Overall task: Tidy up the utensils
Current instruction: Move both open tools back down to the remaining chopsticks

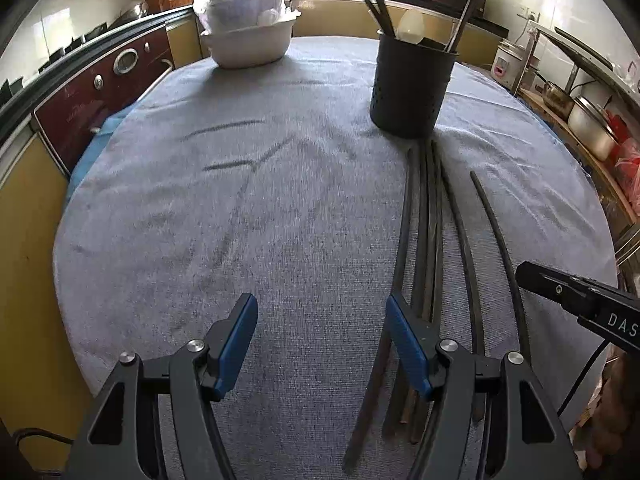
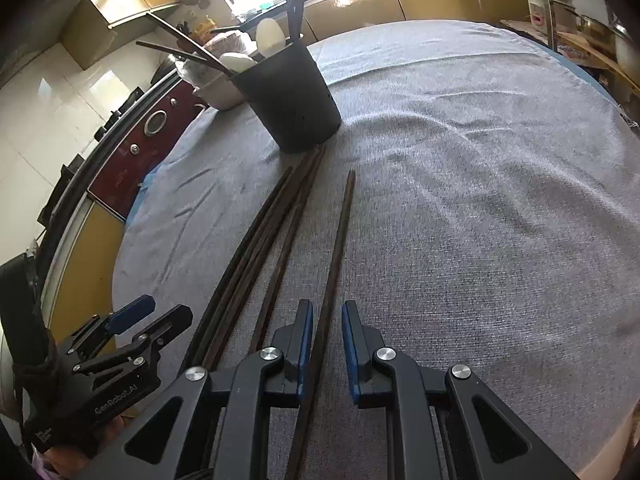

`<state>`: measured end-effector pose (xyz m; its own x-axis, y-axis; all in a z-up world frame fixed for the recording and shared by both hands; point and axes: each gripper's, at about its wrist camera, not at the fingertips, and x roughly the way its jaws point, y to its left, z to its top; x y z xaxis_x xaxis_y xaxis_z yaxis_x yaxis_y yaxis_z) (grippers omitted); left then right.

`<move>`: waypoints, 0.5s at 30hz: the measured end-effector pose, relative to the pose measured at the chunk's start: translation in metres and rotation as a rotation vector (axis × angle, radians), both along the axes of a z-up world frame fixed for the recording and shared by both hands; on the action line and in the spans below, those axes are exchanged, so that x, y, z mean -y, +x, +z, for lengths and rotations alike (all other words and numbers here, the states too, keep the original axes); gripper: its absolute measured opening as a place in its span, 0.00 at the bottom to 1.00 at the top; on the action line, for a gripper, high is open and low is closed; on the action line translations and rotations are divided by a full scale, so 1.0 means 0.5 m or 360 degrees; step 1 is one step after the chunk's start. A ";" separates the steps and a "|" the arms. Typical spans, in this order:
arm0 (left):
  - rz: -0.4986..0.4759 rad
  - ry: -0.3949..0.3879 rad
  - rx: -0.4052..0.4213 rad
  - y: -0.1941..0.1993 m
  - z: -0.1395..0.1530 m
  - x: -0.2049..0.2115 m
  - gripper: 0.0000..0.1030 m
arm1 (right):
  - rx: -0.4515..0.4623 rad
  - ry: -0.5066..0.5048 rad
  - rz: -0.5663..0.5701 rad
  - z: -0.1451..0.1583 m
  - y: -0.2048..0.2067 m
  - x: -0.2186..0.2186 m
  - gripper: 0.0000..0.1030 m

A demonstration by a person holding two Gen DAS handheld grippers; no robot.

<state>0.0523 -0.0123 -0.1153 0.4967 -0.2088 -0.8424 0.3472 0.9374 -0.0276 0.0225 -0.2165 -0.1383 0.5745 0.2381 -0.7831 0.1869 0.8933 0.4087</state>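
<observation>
A black perforated utensil holder (image 1: 410, 84) stands on the grey cloth, holding chopsticks and white spoons; it also shows in the right wrist view (image 2: 294, 100). Several dark chopsticks (image 1: 428, 232) lie loose on the cloth in front of it. My left gripper (image 1: 320, 344) is open and empty, just left of the chopsticks. My right gripper (image 2: 325, 344) is open, its blue pads on either side of a single chopstick (image 2: 338, 248) that lies apart from the bundle (image 2: 256, 256). The pads do not touch it.
A white basin (image 1: 248, 40) with stacked white dishes sits at the table's far side. The round table (image 1: 200, 220) is covered by grey cloth. A dark red appliance (image 1: 100, 92) and yellow cabinets stand to the left, pots on a shelf (image 1: 592, 128) to the right.
</observation>
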 end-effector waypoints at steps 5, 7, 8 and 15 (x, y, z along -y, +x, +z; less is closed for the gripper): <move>0.0020 -0.0019 -0.0036 0.006 -0.008 -0.006 0.65 | -0.0011 0.0000 0.0001 -0.008 0.001 -0.002 0.16; 0.0020 -0.0022 -0.0046 0.006 -0.011 -0.006 0.65 | -0.0008 -0.0002 0.0002 -0.008 0.001 -0.003 0.16; 0.0021 -0.0022 -0.0043 0.006 -0.011 -0.006 0.65 | -0.0008 -0.0003 0.0002 -0.009 0.002 -0.003 0.17; 0.0000 -0.0008 -0.0035 0.011 -0.008 0.003 0.66 | 0.0005 0.0004 -0.0004 -0.011 -0.002 0.000 0.18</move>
<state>0.0579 -0.0136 -0.1194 0.4782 -0.2130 -0.8520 0.3462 0.9373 -0.0400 0.0215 -0.2167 -0.1440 0.5774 0.2388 -0.7808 0.1878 0.8918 0.4116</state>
